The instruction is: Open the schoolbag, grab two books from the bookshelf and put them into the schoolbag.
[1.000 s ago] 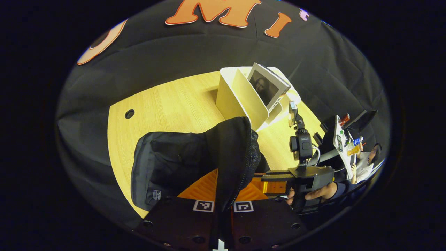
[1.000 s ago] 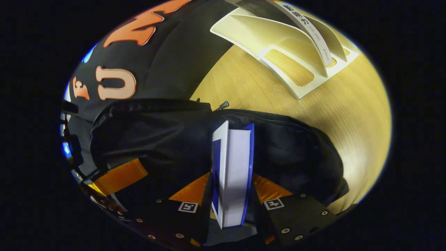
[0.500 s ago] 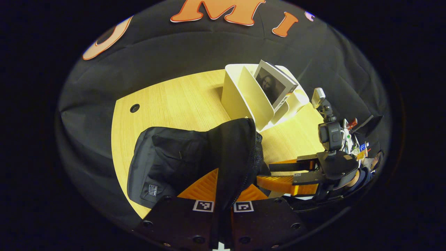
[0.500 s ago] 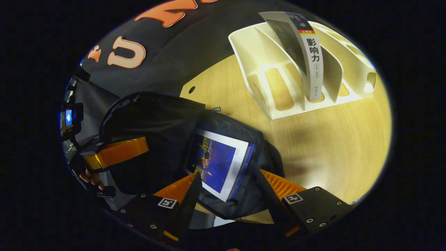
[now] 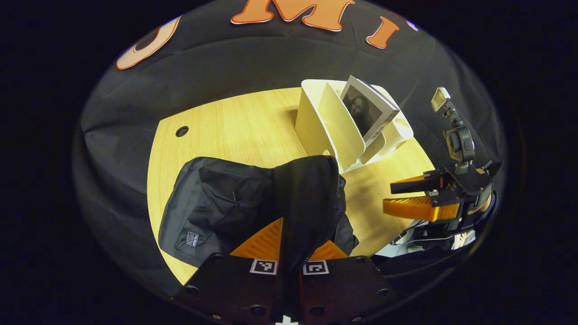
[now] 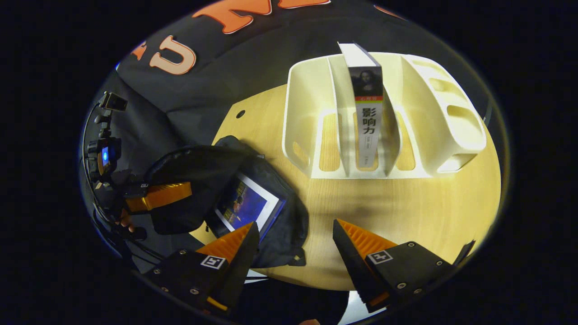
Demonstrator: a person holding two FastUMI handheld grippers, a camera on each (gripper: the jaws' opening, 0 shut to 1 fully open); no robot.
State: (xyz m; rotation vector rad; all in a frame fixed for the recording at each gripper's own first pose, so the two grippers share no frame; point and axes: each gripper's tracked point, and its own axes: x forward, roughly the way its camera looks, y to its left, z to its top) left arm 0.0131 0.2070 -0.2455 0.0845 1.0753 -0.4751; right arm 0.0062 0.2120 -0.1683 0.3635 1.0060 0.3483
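We pinch the schoolbag (image 5: 216, 207) flap in our left gripper (image 5: 289, 253) | our right gripper (image 6: 295, 237) gapes wide, empty | one book (image 6: 246, 207) lies in the bag | another stands in the bookshelf (image 6: 451, 122)

Three large characters, 影响力, are printed down the spine of the book (image 6: 369, 122) standing in the bookshelf (image 6: 451, 131). A small label (image 5: 192, 239) is sewn on the schoolbag (image 5: 216, 203), unreadable. Square coded markers are fixed on the gripper bodies.

A wooden table (image 6: 406, 203) carries a black bag (image 5: 216, 207) at lower left and a white rack (image 6: 451, 135) above it.
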